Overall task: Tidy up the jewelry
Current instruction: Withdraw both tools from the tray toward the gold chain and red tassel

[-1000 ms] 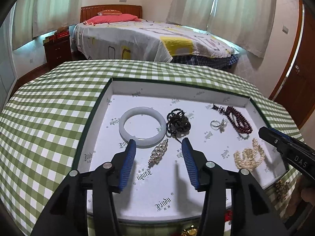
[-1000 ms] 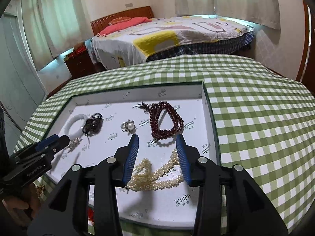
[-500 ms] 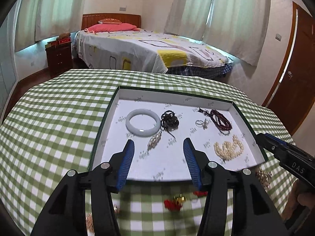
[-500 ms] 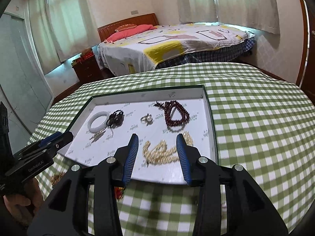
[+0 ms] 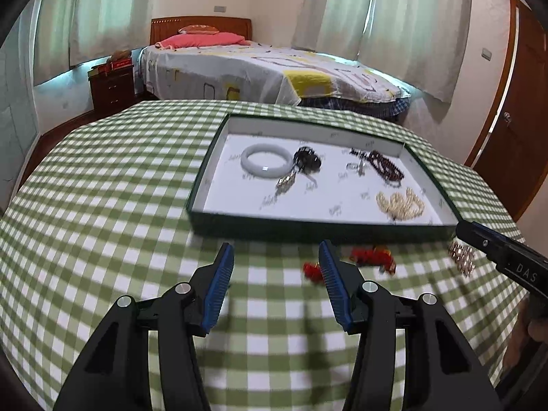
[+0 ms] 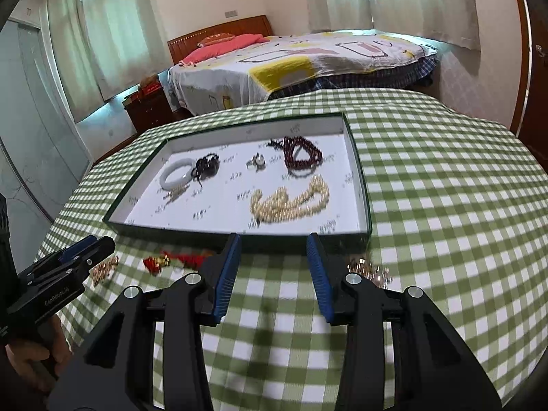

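Note:
A green-walled white tray (image 5: pixel 205 202) (image 6: pixel 363 185) holds a white bangle (image 5: pixel 266 160) (image 6: pixel 176 177), a dark bead bracelet (image 5: pixel 308 161), a metal clasp (image 5: pixel 286 182), a ring (image 5: pixel 356 167), a dark red bead string (image 5: pixel 385 167) (image 6: pixel 303 156) and a pearl necklace (image 5: pixel 400 203) (image 6: pixel 291 200). In front of the tray lie red jewelry (image 5: pixel 371 257) (image 6: pixel 171 260) and gold pieces (image 5: pixel 462 257) (image 6: pixel 370 270) (image 6: pixel 104 269). My left gripper (image 5: pixel 275 281) and right gripper (image 6: pixel 273 270) are open and empty, above the cloth in front of the tray.
The table carries a green checked cloth (image 5: pixel 102 205). A bed (image 5: pixel 257 72) stands behind it, with a nightstand (image 5: pixel 111 85) to its left and a wooden door (image 5: pixel 513 130) on the right.
Both grippers have drawn back from over the tray to the cloth in front of it. The loose red and gold pieces on the cloth have come into view. Both stay open.

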Tool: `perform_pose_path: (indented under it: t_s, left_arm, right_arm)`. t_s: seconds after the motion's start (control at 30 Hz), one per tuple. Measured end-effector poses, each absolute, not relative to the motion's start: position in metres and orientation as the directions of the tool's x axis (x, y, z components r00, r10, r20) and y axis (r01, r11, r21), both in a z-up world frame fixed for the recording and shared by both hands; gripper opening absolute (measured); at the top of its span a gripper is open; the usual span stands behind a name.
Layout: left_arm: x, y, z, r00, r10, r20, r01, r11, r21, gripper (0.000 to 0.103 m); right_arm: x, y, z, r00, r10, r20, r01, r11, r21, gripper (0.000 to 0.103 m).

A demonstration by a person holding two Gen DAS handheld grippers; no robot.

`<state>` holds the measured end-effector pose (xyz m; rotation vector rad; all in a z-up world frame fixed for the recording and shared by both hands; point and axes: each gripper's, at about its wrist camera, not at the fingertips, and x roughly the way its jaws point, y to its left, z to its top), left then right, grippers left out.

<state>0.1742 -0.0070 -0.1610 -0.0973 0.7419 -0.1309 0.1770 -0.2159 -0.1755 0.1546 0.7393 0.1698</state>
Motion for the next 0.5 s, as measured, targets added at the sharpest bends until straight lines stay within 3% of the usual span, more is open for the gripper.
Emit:
perform_pose_path:
  t_s: [0.5]
  left_arm:
    - [0.165, 0.023, -0.180, 0.698, -0.098, -0.710, 0.016, 0.992, -0.122, 0.051]
  right_arm:
    - [0.170, -0.194, -0.187, 0.701, 0.238, -0.672, -0.143, 0.970, 0.194, 0.039]
